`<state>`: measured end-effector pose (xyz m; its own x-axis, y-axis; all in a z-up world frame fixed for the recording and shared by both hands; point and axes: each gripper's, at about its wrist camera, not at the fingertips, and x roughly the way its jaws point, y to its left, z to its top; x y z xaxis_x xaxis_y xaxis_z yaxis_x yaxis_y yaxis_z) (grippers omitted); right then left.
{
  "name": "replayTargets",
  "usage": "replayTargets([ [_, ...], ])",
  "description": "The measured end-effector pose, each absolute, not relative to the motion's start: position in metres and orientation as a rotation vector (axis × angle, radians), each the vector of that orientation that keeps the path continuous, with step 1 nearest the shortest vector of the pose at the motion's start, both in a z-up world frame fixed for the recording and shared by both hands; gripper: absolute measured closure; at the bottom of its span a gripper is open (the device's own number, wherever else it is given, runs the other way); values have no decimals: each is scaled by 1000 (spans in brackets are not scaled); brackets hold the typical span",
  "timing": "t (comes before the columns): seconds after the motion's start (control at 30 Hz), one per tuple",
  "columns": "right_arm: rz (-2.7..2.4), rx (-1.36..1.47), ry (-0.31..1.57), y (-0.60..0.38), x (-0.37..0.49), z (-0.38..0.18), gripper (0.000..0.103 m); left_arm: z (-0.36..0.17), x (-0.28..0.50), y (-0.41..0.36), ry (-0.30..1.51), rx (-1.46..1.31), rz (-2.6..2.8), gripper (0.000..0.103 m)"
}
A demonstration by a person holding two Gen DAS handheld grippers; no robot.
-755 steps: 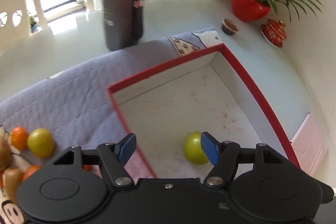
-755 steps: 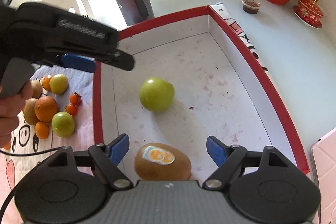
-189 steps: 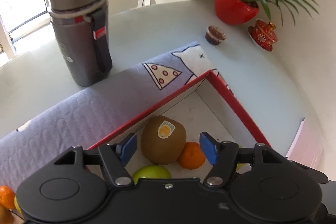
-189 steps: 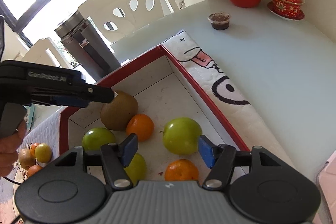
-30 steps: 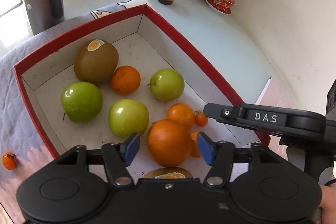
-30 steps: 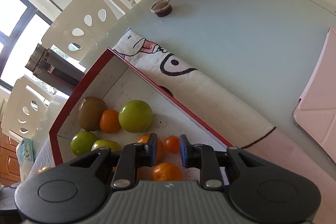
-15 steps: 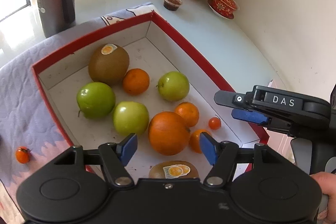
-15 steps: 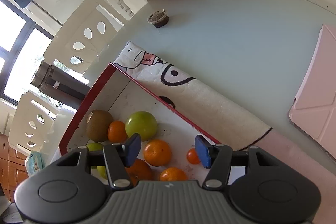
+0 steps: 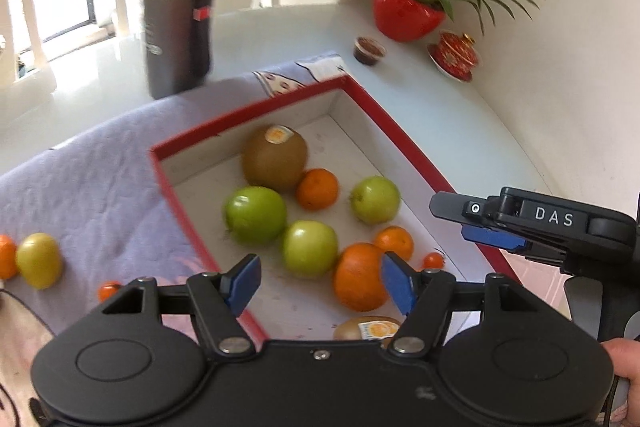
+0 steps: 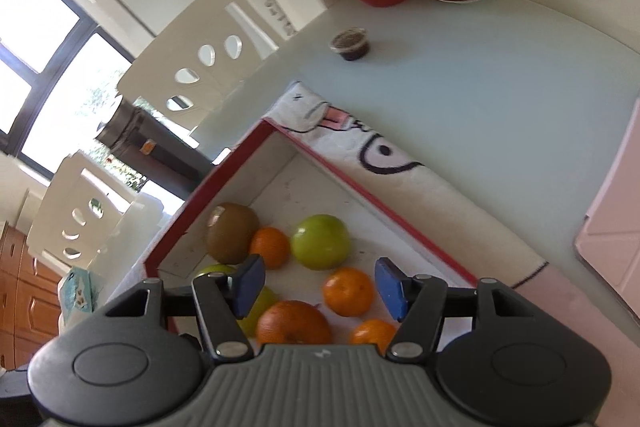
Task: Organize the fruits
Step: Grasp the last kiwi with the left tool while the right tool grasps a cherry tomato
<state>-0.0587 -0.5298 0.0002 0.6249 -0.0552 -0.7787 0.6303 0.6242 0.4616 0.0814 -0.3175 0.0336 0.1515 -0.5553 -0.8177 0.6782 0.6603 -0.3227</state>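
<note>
A red-rimmed box [image 9: 256, 113] holds several fruits: a brown kiwi [image 9: 274, 157], green apples [image 9: 255, 214], a large orange [image 9: 360, 281], mandarins [image 9: 394, 242] and a cherry tomato [image 9: 433, 260]. My left gripper [image 9: 320, 281] hangs open above the box's near side with nothing in it. My right gripper [image 10: 320, 287] is over the box's right edge; its jaws are opening and nothing is between them. The same right gripper [image 9: 468, 223] shows side-on in the left wrist view. A yellow-green fruit [image 9: 39, 259], an orange [image 9: 6, 261] and a cherry tomato [image 9: 109, 289] lie outside the box.
The box sits on a purple quilted mat [image 9: 100, 179]. A dark thermos [image 9: 176, 15] stands behind it. A red plant pot [image 9: 406, 11], a small cup [image 9: 369, 49] and a red lidded teacup [image 9: 456, 55] are at the back right. A pink folder [image 10: 612, 211] lies to the right.
The right jaws went from nearly shut to open, leaving a cherry tomato in the box. Both grippers rose, and the left one swung left, bringing the loose fruit into view.
</note>
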Motion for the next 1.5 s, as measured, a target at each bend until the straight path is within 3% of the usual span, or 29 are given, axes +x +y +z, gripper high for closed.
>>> replayTargets([
  [0.73,-76,511,851,-388,69,46,34,55,184,-141,1052,-88,-501,23],
  [1.13,83,341,1007,-302,113,2,34,-1,224,-62,1175,-220,-293,22],
  [1.5,64,176,1134,-284,124,-53,34,-51,244,-63,1272,-313,-284,22],
])
